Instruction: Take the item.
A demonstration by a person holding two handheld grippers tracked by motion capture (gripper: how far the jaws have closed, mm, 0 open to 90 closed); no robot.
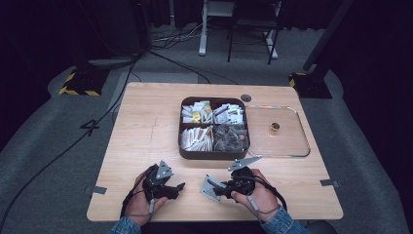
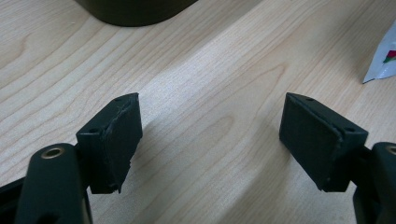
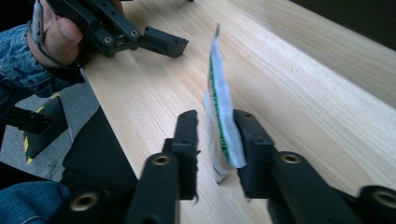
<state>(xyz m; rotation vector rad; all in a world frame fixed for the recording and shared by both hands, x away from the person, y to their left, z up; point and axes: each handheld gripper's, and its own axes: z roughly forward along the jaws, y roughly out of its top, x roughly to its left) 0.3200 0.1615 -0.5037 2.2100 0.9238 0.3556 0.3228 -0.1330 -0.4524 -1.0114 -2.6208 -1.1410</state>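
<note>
A white sachet (image 3: 218,79) with green print stands on edge between the jaws of my right gripper (image 3: 215,119). It leans on the right-hand pad, and a gap shows at the other pad, so the jaws stand open around it. From above, the sachet (image 1: 210,187) sits on the wooden table (image 1: 146,122) just left of the right gripper (image 1: 221,187). My left gripper (image 2: 212,126) rests low over bare wood, open, with nothing between its pads. It lies near the front edge, left of the right hand, and the sachet's corner (image 2: 380,60) shows beside it.
A dark brown box (image 1: 214,155) with several compartments of sachets stands mid-table, beyond both grippers. To its right lies a clear tray-like lid (image 1: 302,146) holding a small brass-coloured object (image 1: 275,127). Tape marks sit near the table's front corners. The other hand's gripper (image 3: 159,39) shows farther off.
</note>
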